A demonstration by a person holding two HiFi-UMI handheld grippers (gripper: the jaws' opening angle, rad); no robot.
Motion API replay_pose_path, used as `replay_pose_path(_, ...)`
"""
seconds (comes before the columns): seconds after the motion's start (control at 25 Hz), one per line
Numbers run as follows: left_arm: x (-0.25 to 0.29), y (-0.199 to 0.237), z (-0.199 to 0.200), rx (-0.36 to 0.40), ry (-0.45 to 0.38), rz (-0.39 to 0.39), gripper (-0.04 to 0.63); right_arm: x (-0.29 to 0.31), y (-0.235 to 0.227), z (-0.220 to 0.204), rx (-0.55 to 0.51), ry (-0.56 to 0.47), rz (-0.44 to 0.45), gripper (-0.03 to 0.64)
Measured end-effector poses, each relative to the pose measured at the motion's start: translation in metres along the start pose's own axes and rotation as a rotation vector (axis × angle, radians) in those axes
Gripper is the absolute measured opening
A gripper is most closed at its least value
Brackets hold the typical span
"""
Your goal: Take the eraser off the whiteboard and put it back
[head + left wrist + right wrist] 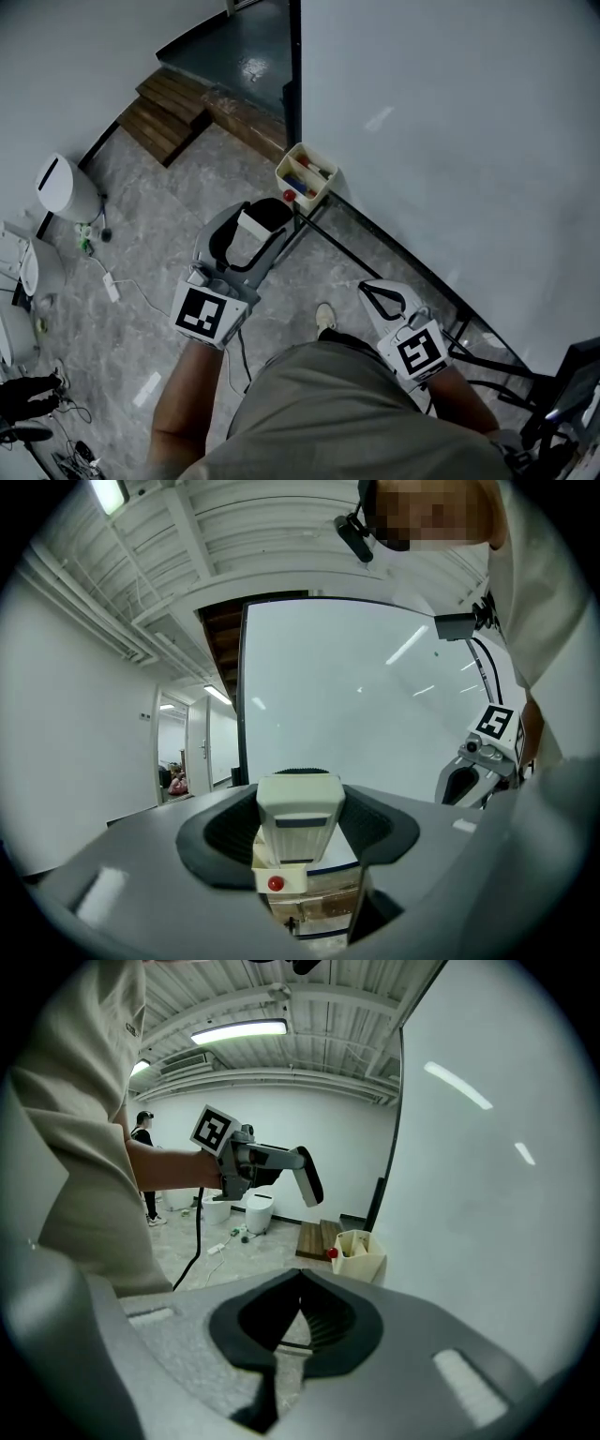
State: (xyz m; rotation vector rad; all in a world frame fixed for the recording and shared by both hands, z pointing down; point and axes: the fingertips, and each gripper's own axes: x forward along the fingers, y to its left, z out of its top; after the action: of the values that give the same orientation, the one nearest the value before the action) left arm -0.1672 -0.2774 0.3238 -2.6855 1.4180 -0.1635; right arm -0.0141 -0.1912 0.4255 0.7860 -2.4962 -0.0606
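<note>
We stood on a grey marbled floor (159, 281) beside a white wall (75, 56); wooden steps (173, 108) lay at the floor's far edge, and a long strip light (239, 1029) shone under the ribbed ceiling (309, 997).

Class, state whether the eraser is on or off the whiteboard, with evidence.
Off. The eraser is gripped between the jaws of the left gripper, held in the air apart from the whiteboard.

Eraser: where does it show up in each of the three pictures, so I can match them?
Head view: eraser, left of centre, between the left gripper's jaws.
Left gripper view: lower centre, held between the jaws.
Right gripper view: upper centre, at the left gripper's tip.
Shared landmark: cream box by the whiteboard.
</note>
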Motion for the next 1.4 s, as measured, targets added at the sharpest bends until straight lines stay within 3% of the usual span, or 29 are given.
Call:
replay_pose_path(1.0, -0.2, -0.031, 0.039, -0.016, -0.063, 0.046, 0.259, -0.011, 0.143, 0.044, -0.129, 0.01, 0.065, 0.003)
replay_pose_path(1.4, -0.255, -0.04, 0.056, 0.002, -0.134, 0.063, 0.259, -0.016, 0.188, 0.043, -0.122, 0.021, 0.067, 0.003)
